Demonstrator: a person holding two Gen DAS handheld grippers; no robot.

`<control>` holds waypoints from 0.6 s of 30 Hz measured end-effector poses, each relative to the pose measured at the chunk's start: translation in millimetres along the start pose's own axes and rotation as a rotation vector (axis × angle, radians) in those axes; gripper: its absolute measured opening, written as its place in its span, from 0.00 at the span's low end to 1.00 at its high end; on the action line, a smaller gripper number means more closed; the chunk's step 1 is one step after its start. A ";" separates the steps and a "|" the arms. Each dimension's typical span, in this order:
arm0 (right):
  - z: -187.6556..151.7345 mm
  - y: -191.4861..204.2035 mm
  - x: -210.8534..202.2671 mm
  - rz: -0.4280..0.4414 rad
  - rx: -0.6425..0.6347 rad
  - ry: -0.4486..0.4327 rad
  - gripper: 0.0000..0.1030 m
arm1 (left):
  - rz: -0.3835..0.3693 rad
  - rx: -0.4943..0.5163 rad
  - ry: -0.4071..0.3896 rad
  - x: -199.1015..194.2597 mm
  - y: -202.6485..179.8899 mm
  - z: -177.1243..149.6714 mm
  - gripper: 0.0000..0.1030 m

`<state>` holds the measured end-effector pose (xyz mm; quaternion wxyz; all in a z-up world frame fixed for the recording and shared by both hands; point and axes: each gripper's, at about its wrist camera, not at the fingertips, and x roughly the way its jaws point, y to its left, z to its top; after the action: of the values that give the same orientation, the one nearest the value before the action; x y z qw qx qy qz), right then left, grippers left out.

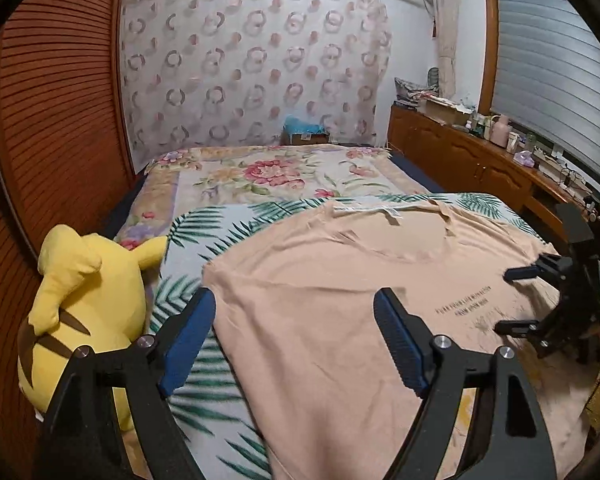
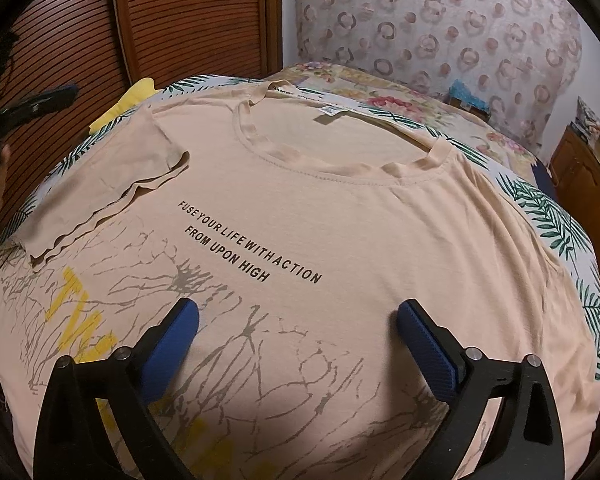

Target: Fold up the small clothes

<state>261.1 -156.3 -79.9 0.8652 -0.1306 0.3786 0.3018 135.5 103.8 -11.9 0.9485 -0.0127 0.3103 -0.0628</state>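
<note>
A peach T-shirt (image 2: pixel 340 216) lies face up and spread flat on a palm-leaf sheet (image 1: pixel 204 224) at the near end of the bed (image 1: pixel 260 172), collar toward the far wall, one sleeve (image 2: pixel 112 184) folded in over the chest. The left gripper (image 1: pixel 292 336) hovers above the shirt's edge, fingers (image 1: pixel 188 344) wide apart and empty. The right gripper (image 2: pixel 298 336) hangs over the printed front, fingers (image 2: pixel 428 352) likewise spread, holding nothing. A floral bedspread (image 1: pixel 276 168) covers the rest of the bed. A yellow plush (image 1: pixel 84 300) sits at the bed's edge against the slatted wooden doors (image 1: pixel 52 120). A patterned curtain (image 1: pixel 252 64) hangs at the far wall, and a cluttered wooden cabinet (image 1: pixel 468 148) stands below a shuttered window (image 1: pixel 552 72).
</note>
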 end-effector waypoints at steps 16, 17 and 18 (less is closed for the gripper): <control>-29.6 -16.2 -51.9 0.006 0.014 -0.103 0.99 | -0.080 0.041 0.015 -15.8 -76.2 -42.8 0.80; -35.8 -19.7 -61.0 0.001 0.020 -0.116 0.99 | -0.090 0.044 0.017 -16.3 -81.0 -44.6 0.80; -40.8 -23.3 -67.7 -0.004 0.025 -0.126 0.99 | -0.101 0.049 0.021 -16.2 -85.8 -45.5 0.80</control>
<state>216.0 -221.7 -58.0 0.8894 -0.1012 0.3271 0.3028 86.1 21.4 -33.7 0.9408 -0.0047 0.3175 -0.1183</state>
